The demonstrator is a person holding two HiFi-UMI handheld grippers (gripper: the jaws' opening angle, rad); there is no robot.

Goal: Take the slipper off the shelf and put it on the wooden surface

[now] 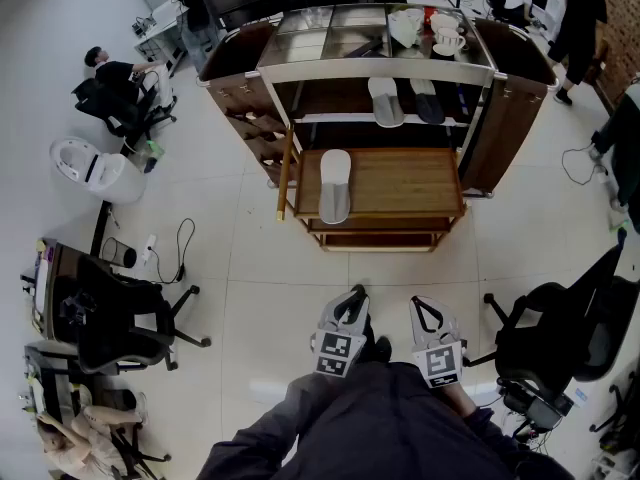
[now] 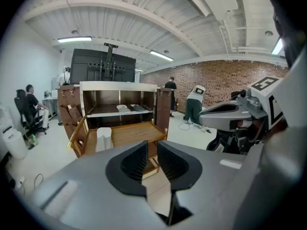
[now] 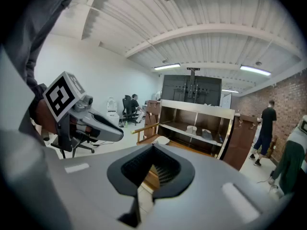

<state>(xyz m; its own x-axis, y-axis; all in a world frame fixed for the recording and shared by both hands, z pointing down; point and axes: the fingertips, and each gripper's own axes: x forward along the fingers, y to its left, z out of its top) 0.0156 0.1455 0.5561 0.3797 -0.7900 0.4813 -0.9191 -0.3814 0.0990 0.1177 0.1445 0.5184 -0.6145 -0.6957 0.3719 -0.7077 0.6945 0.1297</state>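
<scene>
The shelf unit [image 1: 505, 118] stands ahead of you, with its wooden surface [image 1: 400, 183] jutting out at the front. One white slipper [image 1: 335, 185] lies on the left part of that surface. A second white slipper [image 1: 385, 100] rests on the shelf [image 1: 330, 118] behind it, just beside a dark slipper [image 1: 427, 100]. You hold both grippers low by your body, well apart from the unit. Your left gripper [image 2: 152, 147] has its jaws slightly apart, with nothing between them. Your right gripper [image 3: 153, 150] looks closed, tips seemingly touching, and holds nothing.
</scene>
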